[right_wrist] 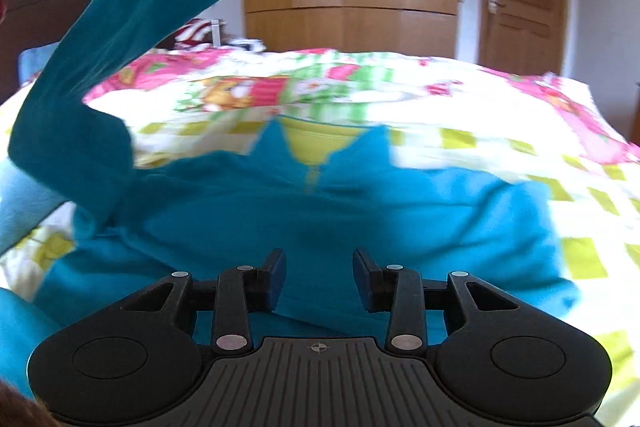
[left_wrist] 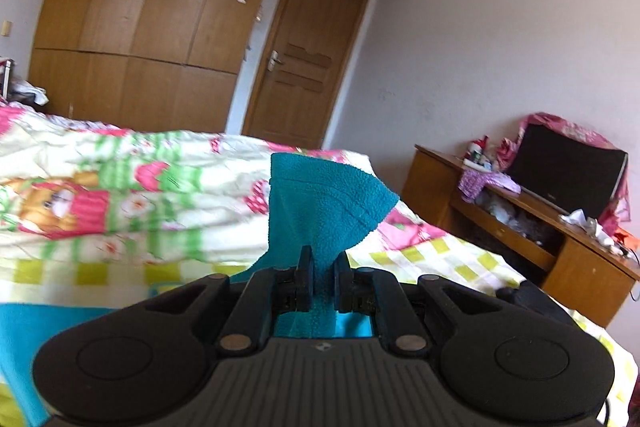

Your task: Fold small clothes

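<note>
A small teal fleece jacket point(right_wrist: 320, 211) with a yellow collar lining and a zip lies spread on the bed. My left gripper point(left_wrist: 323, 269) is shut on the cuff of its sleeve point(left_wrist: 320, 203) and holds it high above the bed. In the right wrist view that sleeve point(right_wrist: 132, 27) rises up to the left gripper at the top left corner. My right gripper point(right_wrist: 319, 277) is open and empty, low over the jacket's body, with its fingertips point(right_wrist: 276, 267) just above the fabric.
The bed carries a patterned quilt point(right_wrist: 440, 99) in pink, green and yellow. A wooden wardrobe point(left_wrist: 152, 7) and door point(left_wrist: 304, 59) stand behind it. A wooden desk point(left_wrist: 560, 239) with a monitor and clutter is to the right of the bed.
</note>
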The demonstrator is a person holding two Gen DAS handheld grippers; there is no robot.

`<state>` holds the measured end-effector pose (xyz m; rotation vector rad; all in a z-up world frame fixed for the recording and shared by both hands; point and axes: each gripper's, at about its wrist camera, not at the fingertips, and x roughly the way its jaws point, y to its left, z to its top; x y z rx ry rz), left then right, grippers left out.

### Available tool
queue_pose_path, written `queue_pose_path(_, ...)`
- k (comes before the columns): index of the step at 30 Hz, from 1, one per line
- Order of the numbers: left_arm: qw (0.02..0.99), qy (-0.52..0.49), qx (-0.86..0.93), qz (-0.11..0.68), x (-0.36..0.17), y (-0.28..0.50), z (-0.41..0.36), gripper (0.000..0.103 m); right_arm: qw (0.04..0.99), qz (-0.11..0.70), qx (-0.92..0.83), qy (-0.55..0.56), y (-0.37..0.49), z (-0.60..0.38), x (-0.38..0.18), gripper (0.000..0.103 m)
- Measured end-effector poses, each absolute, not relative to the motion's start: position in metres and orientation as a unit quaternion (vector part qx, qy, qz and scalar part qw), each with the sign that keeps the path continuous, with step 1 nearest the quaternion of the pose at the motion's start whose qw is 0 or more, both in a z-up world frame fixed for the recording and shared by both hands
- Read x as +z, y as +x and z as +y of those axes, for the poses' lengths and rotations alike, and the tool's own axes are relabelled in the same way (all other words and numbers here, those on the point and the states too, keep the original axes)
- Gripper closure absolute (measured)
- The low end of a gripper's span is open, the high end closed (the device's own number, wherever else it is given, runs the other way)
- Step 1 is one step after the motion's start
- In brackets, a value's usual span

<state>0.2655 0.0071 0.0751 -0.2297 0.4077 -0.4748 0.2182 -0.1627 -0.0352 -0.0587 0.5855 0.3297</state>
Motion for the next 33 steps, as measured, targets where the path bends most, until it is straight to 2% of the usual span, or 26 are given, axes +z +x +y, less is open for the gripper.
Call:
queue_pose_path(5, 0.915, -0.050, -0.273, 0.292, 0.003, 0.300, -0.094, 0.079, 0.955, 0.292, 0.049, 0.004, 0.216, -0.256, -0.048, 0.067)
queue_pose_path(8, 0.901, -0.024, -0.269, 0.339, -0.024, 0.305, -0.120, 0.079, 0.957, 0.289, 0.033, -0.010, 0.214, -0.287, -0.058, 0.067)
queue_pose_path(17, 0.872, -0.012, -0.325, 0.366, -0.014, 0.287, -0.126, 0.063, 0.956, 0.269, 0.110, -0.036, 0.230, -0.292, -0.081, 0.067)
queue_pose_path(19, 0.873, -0.001, -0.317, 0.370, -0.015, 0.290, -0.132, 0.063, 0.953, 0.277, 0.118, -0.039, 0.237, -0.289, -0.085, 0.068)
queue_pose_path(20, 0.875, 0.001, -0.313, 0.369, -0.015, 0.291, -0.133, 0.063, 0.952, 0.281, 0.119, -0.036, 0.239, -0.289, -0.087, 0.075)
queue_pose_path(21, 0.876, -0.002, -0.312, 0.369, -0.016, 0.293, -0.133, 0.063, 0.951, 0.284, 0.120, -0.028, 0.240, -0.290, -0.087, 0.093)
queue_pose_path(23, 0.877, -0.013, -0.308, 0.369, -0.018, 0.296, -0.133, 0.063, 0.952, 0.286, 0.112, -0.010, 0.238, -0.294, -0.082, 0.099)
queue_pose_path(26, 0.872, -0.026, -0.308, 0.379, -0.028, 0.305, -0.138, 0.062, 0.955, 0.275, 0.112, 0.001, 0.223, -0.300, -0.072, 0.099)
queue_pose_path(29, 0.856, 0.009, -0.294, 0.425, -0.059, 0.312, -0.157, 0.061, 0.957, 0.269, 0.111, -0.008, 0.206, -0.300, -0.068, 0.099)
queue_pose_path(33, 0.866, 0.016, -0.287, 0.409, -0.068, 0.304, -0.160, 0.060, 0.948, 0.300, 0.102, -0.041, 0.202, -0.294, -0.080, 0.099)
